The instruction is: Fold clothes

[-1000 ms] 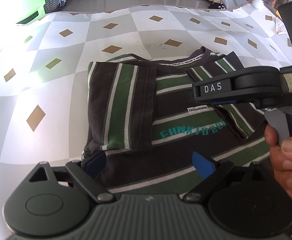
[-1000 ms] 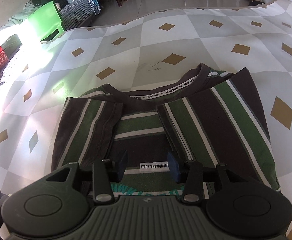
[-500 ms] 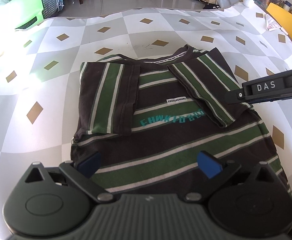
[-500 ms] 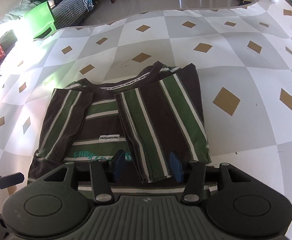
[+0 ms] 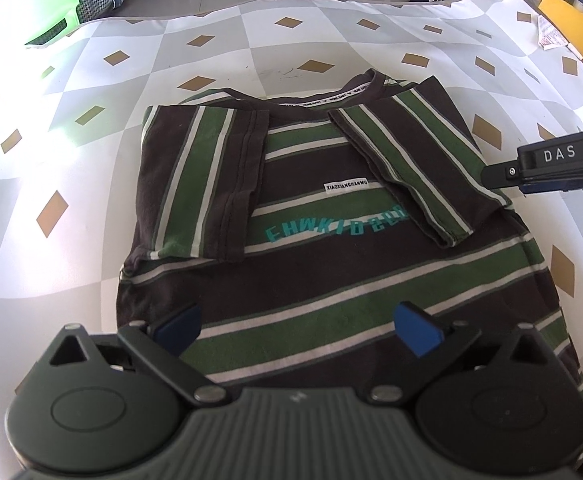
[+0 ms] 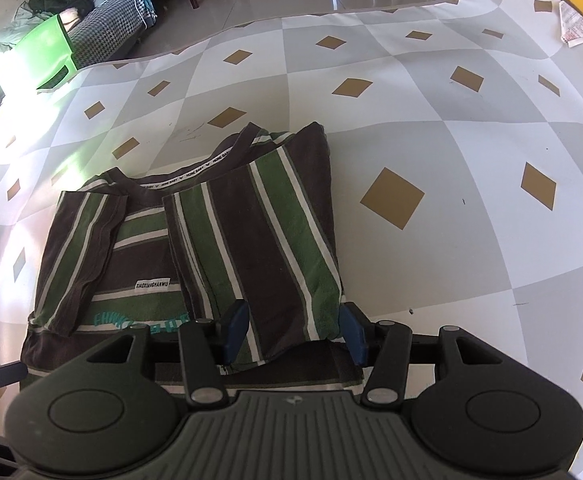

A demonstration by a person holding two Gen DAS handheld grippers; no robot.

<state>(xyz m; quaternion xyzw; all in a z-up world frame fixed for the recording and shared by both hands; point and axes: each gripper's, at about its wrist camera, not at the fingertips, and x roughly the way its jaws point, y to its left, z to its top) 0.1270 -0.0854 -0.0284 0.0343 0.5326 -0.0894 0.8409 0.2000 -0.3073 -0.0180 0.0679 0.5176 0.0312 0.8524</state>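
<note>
Shirt [image 5: 323, 216] flat on checkered cloth [image 5: 251, 40], centre of left view, both sleeves folded inward. My left gripper [image 5: 297, 330] at lower centre, jaws just opened wide, over hem, nothing pinched. My right gripper [image 6: 293, 330] at lower centre of right view, jaws half apart, just opened a bit, astride folded right sleeve [image 6: 263, 240], pads not pressing.
</note>
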